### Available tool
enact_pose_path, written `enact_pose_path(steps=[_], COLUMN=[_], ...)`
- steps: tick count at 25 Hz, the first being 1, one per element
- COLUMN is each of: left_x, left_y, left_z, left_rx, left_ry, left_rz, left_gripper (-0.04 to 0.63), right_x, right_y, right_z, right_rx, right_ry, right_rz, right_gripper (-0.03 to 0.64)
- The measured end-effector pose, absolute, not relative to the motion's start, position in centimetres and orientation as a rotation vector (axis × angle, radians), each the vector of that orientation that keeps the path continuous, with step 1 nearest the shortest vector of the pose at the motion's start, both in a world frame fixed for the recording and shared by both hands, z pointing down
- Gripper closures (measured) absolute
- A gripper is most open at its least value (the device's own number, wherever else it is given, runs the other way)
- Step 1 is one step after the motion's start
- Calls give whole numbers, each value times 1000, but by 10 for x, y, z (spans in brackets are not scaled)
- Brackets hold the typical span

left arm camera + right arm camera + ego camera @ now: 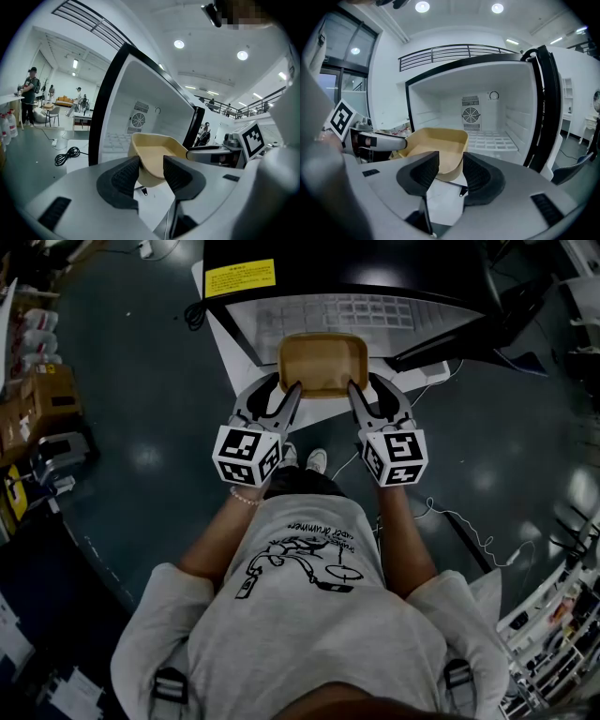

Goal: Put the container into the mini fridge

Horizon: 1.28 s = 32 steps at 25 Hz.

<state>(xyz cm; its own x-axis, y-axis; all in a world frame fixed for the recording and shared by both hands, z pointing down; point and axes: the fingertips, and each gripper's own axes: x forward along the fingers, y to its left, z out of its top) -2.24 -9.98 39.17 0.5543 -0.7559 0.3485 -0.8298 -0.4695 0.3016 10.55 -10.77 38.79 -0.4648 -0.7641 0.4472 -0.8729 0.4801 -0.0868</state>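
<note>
**Container held at the fridge mouth, straight-ahead push to come**

The left gripper (289,388) is clamped on the near-left corner of the container (322,360); its own view shows the tan wall pinched between the two dark pads. The container hangs off the floor between both tools. It is a shallow tan tub, empty, and in the head view its long axis runs from 9 to 3 o'clock. The right gripper (359,388) grasps the near-right corner in the same way, with the rim caught between its pads.

From either gripper the container lies at 12 o'clock, and the mini fridge (403,263) lies beyond it, also at 12. The door stands open, and the container's far edge is just short of the white interior floor, or perhaps over its lip; I cannot tell which. The two hands sit level with each other, neither nearer, so I judge the coming move to be a straight push toward 12 with both together. That would keep the tub square to the opening. The cavity looks wider than the tub is long.

Count: one container, one fridge, two grippers, one wire shelf (492,140) inside and one round fan grille (470,114) on the back wall.
</note>
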Motion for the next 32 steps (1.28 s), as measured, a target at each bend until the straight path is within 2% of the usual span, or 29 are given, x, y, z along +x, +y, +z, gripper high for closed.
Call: enact_pose_path(steps=[32], left_x=[-14], left_y=[-150], left_z=[384], left_rx=[2348], left_ry=[-1301], left_rz=[174], left_gripper=[434], right_x=[114], right_y=[-156], right_z=[381], right_rx=[1405], right_ry=[-2380], right_rz=[417], right_gripper=[451])
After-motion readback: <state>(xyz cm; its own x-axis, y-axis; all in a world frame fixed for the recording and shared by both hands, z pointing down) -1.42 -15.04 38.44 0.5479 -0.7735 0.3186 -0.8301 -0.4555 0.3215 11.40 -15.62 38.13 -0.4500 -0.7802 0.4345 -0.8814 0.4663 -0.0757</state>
